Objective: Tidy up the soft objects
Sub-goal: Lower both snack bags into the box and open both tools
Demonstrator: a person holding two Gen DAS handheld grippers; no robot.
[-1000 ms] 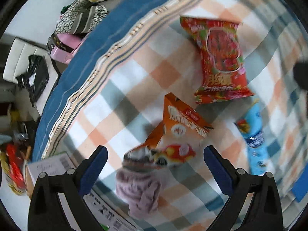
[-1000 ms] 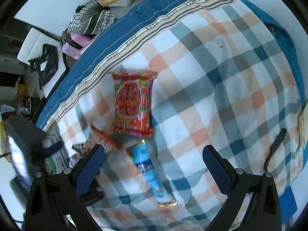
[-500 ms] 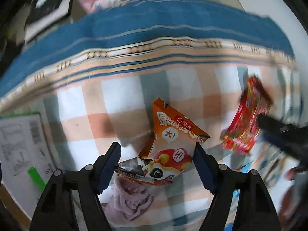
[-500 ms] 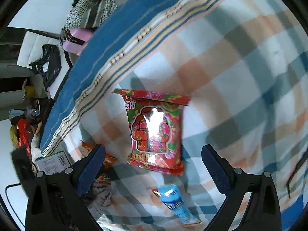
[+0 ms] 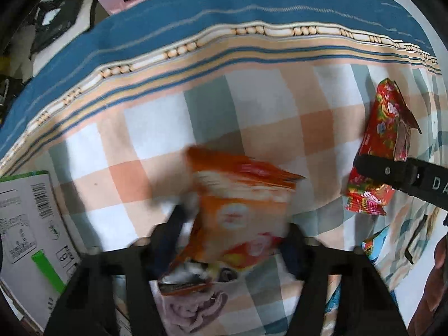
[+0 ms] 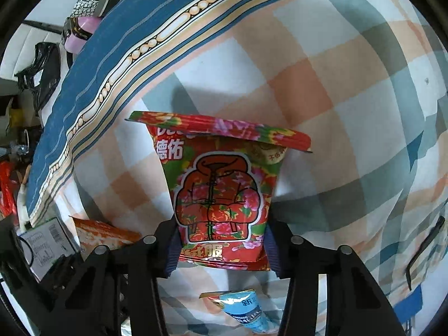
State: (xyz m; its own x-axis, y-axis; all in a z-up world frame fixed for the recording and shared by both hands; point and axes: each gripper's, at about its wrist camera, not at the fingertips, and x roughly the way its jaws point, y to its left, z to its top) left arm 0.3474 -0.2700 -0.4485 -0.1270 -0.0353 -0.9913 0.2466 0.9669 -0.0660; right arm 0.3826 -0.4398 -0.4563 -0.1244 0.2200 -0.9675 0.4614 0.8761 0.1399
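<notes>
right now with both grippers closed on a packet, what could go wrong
1. The orange packet is blurred between the left gripper fingers, so the grip may be loose and it could slip.
2. The purple cloth lies right under it and might snag and drag along.
3. The right gripper pinches only the lower end of the red packet; it may flop or crush, and the blue packet sits close beneath.

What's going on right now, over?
Left gripper closed on orange snack bag. Right gripper closed on red floral packet. Blue pouch and pink cloth lie close below.
</notes>
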